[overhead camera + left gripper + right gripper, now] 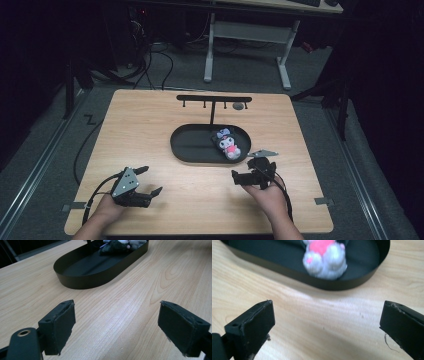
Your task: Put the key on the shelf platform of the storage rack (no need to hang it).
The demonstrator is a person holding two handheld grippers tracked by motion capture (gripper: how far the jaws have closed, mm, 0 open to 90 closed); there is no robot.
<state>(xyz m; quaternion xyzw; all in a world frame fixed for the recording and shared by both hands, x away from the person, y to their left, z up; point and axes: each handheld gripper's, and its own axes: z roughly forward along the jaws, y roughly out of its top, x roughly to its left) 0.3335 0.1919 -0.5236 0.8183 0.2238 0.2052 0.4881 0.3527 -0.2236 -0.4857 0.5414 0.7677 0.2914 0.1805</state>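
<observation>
Tray [190, 150] wall stands between right gripper [248, 176] and plush toy [227, 143].

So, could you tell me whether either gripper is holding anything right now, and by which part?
Nothing is held. The left gripper and right gripper are both open over bare table; the plush toy lies in the black tray.

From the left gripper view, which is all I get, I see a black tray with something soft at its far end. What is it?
Observer: A plush toy, dark and white with a pink front, lying in the tray.
Operator: Is my right hand-held gripper holding anything?
Observer: No, the right hand-held gripper is open over bare table, jaws facing the toy.
Operator: Anything behind the tray?
Observer: A black T-shaped hook rack rises from the tray's far side.
</observation>
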